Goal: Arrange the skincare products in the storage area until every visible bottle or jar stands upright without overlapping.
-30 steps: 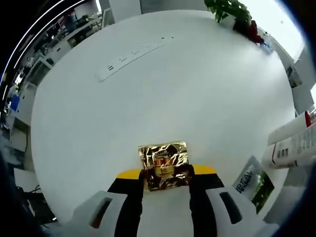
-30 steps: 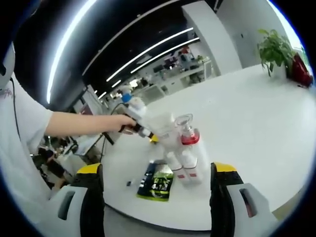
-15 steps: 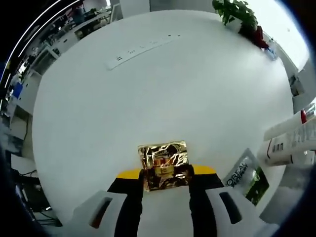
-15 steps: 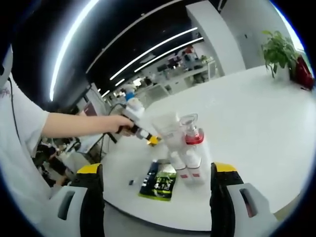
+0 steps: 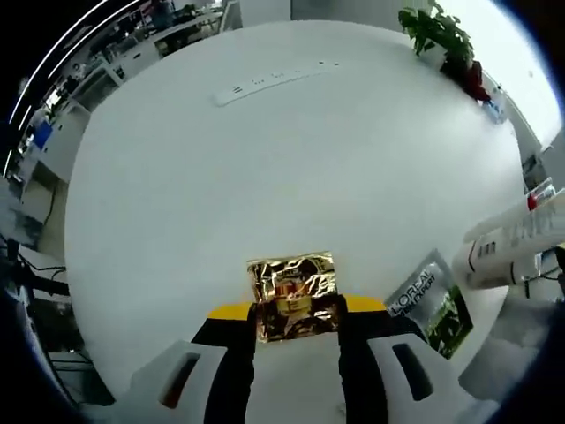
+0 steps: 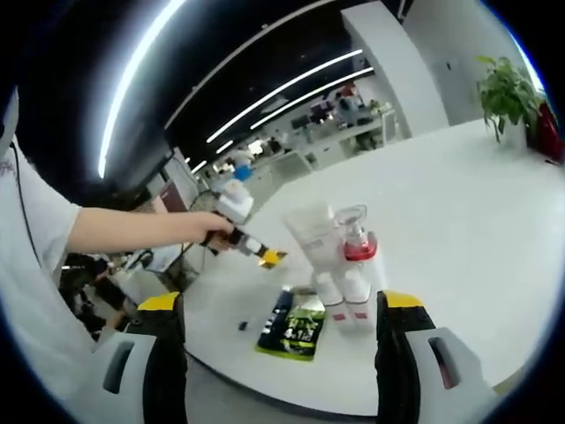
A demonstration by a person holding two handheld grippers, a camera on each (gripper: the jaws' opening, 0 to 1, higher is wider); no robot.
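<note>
Above the white table [image 5: 265,177], left jaws clamped on gold sachet [image 5: 292,295]; right jaws apart.

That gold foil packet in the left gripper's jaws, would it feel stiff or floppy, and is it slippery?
The gold foil packet looks crinkled all over, so it is probably thin, light and floppy rather than stiff. Its shiny surface suggests that it may slide a little between the jaws of the left gripper. Lying flat, it seems unlikely to roll on the white table.

Gold sachet [image 5: 292,295]: crinkled, mirror-glossy foil. Green sachet [image 6: 295,328]: glossy printed film, lying beside the white bottles [image 6: 346,296], smooth plastic. Table [image 5: 265,168]: white, matt, smooth.
</note>
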